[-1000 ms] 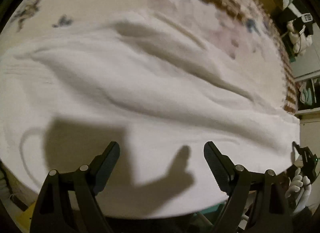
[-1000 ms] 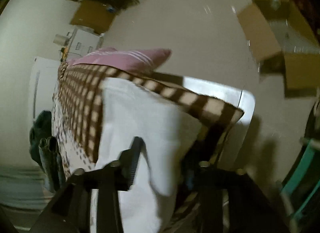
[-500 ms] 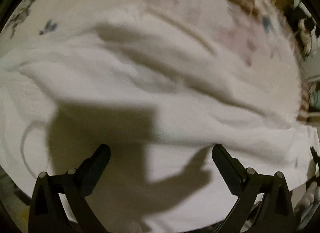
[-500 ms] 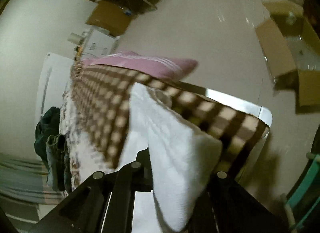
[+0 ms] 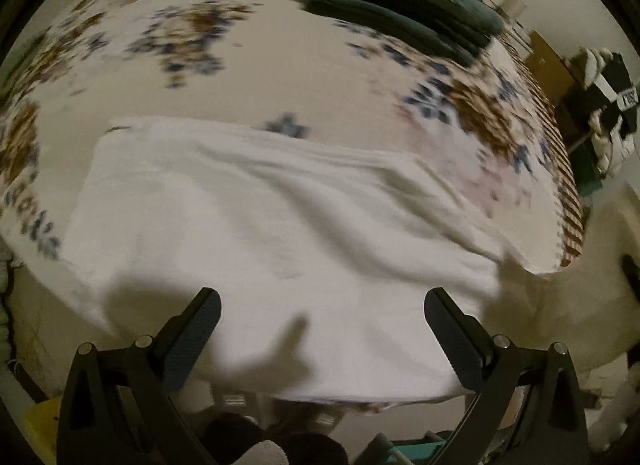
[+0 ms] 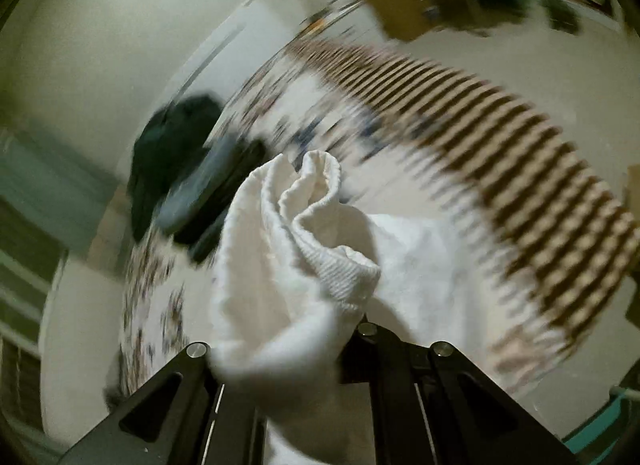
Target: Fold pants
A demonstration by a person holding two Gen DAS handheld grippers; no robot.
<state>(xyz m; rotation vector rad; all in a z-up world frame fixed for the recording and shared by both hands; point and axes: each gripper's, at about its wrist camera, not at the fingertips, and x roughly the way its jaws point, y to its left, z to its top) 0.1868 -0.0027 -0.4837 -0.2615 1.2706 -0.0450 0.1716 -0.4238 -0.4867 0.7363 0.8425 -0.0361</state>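
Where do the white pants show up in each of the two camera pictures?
Left wrist view: the white pants lie spread across the lower middle, on the flowered bedspread.
Right wrist view: a bunched end of the pants fills the centre, caught in the right gripper.
Shared landmark: the dark green folded clothes on the bedspread.
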